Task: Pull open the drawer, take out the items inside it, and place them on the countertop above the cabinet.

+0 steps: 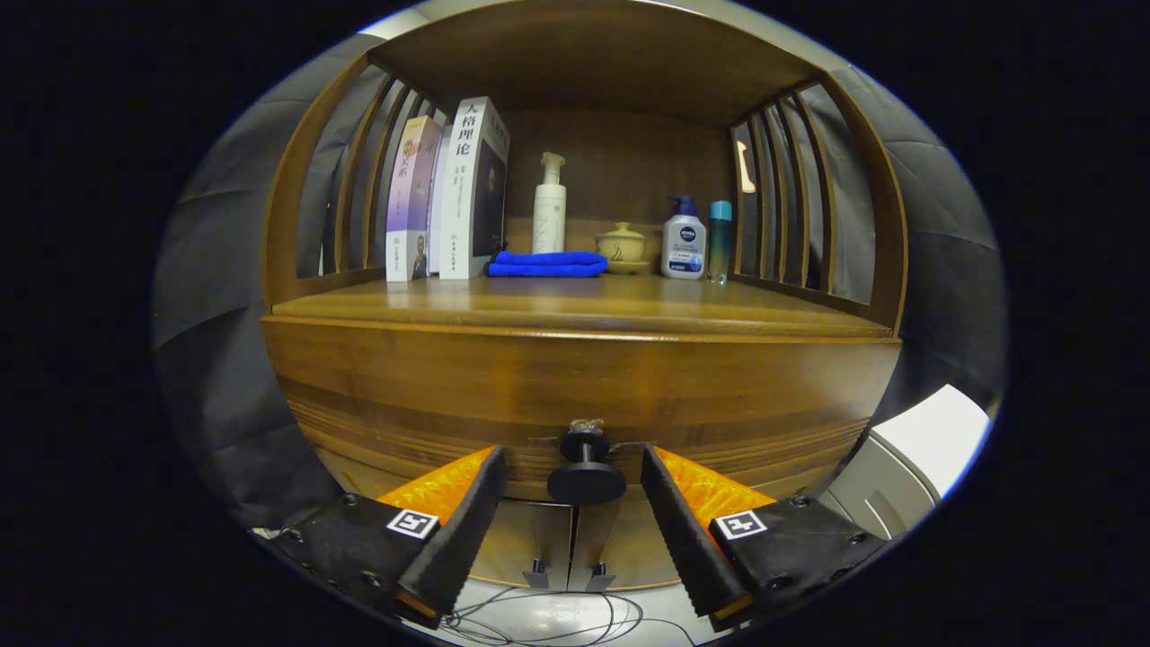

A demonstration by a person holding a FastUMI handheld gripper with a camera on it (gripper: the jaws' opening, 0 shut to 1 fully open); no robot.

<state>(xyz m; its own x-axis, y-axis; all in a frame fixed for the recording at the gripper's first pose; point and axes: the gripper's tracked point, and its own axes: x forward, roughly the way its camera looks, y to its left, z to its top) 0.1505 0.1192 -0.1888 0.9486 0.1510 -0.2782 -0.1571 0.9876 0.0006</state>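
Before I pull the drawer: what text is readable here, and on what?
"人格理论": on the tall white book.
Purple book, white pump bottle, blue-capped white bottle: print too small to read.
Gripper open, fingers flanking the black round drawer knob; its square markers carry no words.

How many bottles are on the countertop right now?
3: a tall white pump bottle behind the blue cloth, then a white bottle with a blue pump and a slim teal bottle beside it, right of the lidded cup.
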